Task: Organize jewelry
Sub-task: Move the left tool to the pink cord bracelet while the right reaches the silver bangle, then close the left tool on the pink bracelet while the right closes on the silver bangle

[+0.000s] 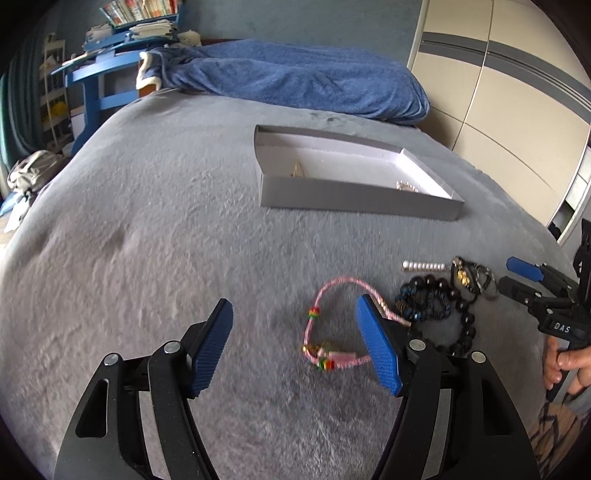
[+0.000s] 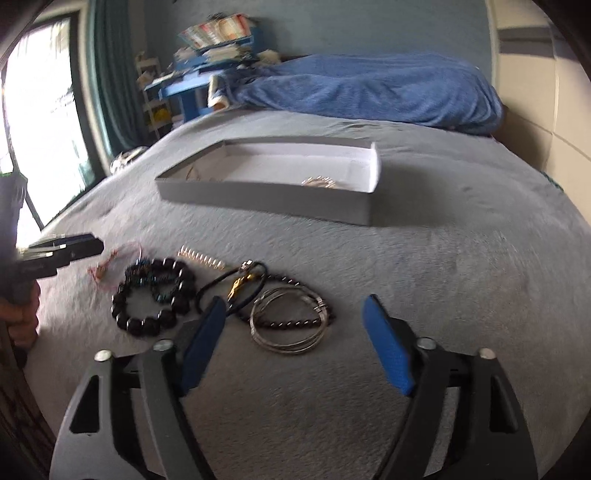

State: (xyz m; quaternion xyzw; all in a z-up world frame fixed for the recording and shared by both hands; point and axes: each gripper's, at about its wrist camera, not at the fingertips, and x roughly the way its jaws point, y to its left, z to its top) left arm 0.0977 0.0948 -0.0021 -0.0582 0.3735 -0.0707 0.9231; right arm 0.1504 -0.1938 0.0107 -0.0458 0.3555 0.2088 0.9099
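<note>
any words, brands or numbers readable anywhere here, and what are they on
"DAS" in white letters on the black body of the right gripper, seen in the left wrist view.
Books and papers on the blue shelf: printing too small and blurred to read.
Grey box, pink cord bracelet, black bead bracelet: no text visible.
The right wrist view is motion-blurred; nothing readable there.

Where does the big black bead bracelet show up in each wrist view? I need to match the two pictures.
Left wrist view: the black bead bracelet lies lower right, just right of the left gripper's right finger.
Right wrist view: black bead bracelet lies left of centre, beyond the right gripper's left finger.
Shared landmark: the open grey box on the bed behind the jewelry.
</note>
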